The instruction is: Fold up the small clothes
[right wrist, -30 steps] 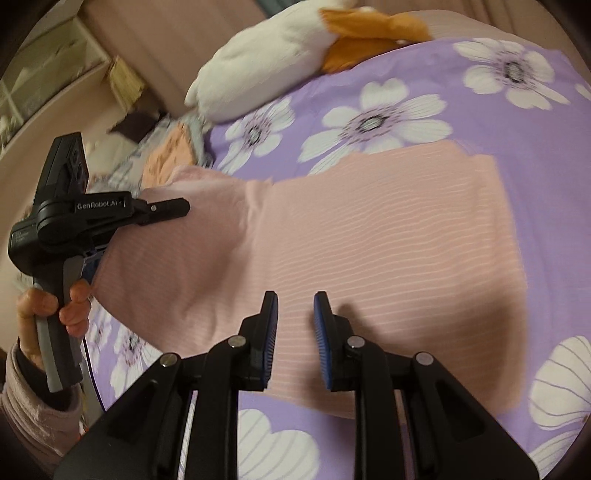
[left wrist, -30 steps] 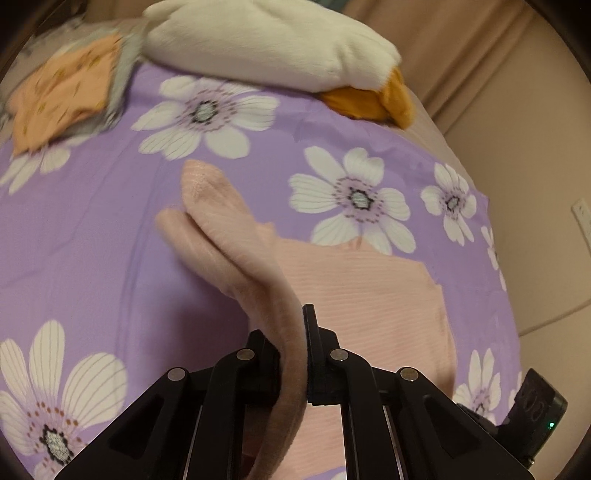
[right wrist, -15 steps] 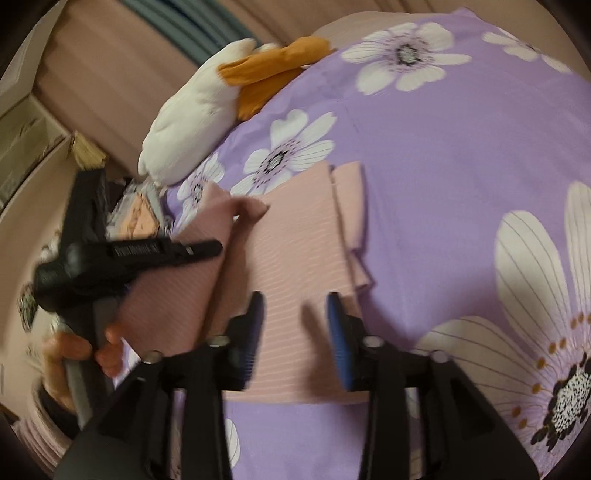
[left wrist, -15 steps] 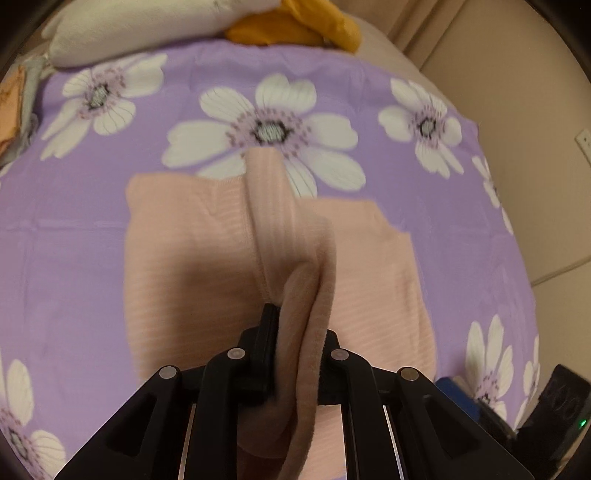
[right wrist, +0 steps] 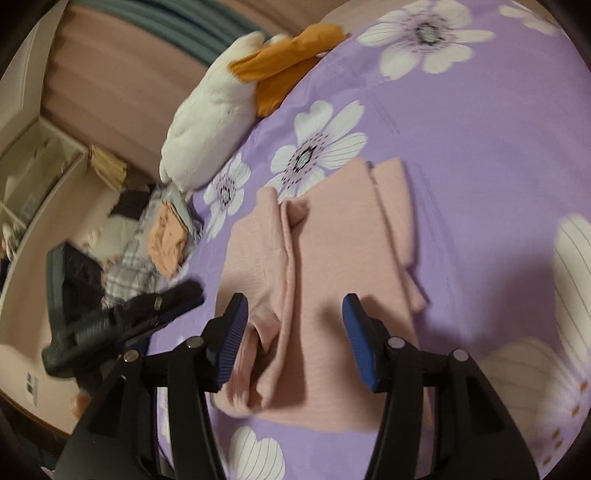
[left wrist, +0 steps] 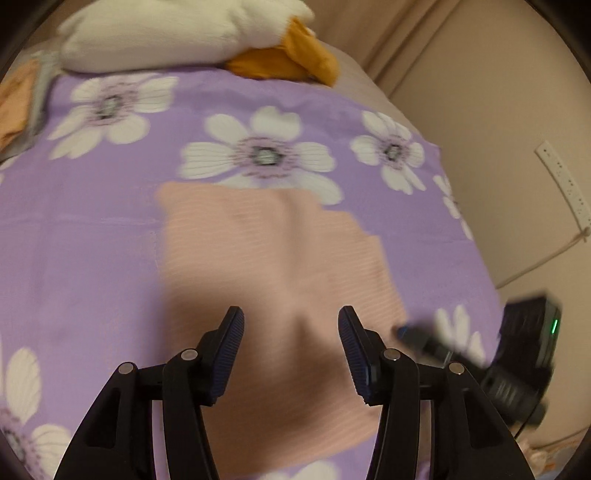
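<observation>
A pink ribbed garment (left wrist: 258,251) lies flat on the purple flowered sheet (left wrist: 92,240). In the right wrist view the garment (right wrist: 332,240) shows a sleeve folded in along its left side and a narrow fold at its right edge. My left gripper (left wrist: 290,325) hovers over the garment's near part. Its jaws are opening and nothing sits between them. My right gripper (right wrist: 294,310) hangs above the near end of the folded sleeve, jaws also opening, with the pads off the cloth. Each gripper appears blurred in the other's view: the right gripper (left wrist: 410,330), the left gripper (right wrist: 188,293).
A white and orange plush toy (left wrist: 166,33) lies at the far end of the bed. A pile of clothes with an orange piece (right wrist: 166,236) sits at the bed's left side. The bed ends on the right near a wall with a power strip (left wrist: 561,184).
The left gripper has let go of the pink sleeve, which now lies folded on the garment. Both pairs of jaws have widened, and both views have shifted across the bed.
</observation>
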The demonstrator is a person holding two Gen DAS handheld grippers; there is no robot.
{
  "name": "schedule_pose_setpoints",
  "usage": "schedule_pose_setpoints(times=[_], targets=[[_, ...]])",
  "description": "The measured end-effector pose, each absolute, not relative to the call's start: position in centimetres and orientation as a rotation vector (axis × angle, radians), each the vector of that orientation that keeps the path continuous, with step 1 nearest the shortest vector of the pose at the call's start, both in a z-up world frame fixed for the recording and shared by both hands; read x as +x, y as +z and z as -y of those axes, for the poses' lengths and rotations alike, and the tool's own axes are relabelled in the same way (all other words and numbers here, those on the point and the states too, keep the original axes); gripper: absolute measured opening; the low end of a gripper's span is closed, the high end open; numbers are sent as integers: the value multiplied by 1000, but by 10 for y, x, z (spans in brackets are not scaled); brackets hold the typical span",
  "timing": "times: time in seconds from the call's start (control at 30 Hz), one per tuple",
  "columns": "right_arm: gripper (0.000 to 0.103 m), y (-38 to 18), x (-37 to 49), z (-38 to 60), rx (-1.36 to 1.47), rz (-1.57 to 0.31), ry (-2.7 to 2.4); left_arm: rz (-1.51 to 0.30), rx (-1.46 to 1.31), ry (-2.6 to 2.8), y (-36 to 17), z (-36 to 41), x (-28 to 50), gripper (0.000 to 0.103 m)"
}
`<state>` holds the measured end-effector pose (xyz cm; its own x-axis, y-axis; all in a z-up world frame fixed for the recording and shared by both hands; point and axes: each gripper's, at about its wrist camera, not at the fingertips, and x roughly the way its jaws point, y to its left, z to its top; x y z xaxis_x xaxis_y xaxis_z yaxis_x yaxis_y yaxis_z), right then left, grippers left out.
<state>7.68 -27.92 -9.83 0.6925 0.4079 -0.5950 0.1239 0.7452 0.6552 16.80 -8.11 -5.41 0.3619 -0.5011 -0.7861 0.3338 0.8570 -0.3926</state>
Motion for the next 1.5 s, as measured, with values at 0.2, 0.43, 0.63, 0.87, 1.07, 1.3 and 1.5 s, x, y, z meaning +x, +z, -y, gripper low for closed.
schedule_pose_setpoints(times=[0.2, 0.43, 0.63, 0.87, 1.07, 1.3, 1.5], targets=[[54, -99, 136, 259, 589, -847, 191, -1123, -211, -473, -85, 37, 156, 51], [32, -116, 191, 253, 538, -928, 213, -1149, -255, -507, -102, 30, 154, 51], [11, -108, 189, 252, 497, -910, 235, -1138, -238, -529, -101, 34, 155, 51], [11, -65, 169, 281, 404, -810, 161, -1104, -206, -563, -89, 48, 155, 51], [12, -87, 167, 305, 370, -885, 50, -1079, -154, -614, -81, 78, 158, 51], [21, -113, 167, 321, 488, -890, 62, -1064, -24, -679, -83, 121, 155, 51], [42, -113, 184, 331, 584, -868, 105, -1093, 31, -670, -98, 129, 153, 51]])
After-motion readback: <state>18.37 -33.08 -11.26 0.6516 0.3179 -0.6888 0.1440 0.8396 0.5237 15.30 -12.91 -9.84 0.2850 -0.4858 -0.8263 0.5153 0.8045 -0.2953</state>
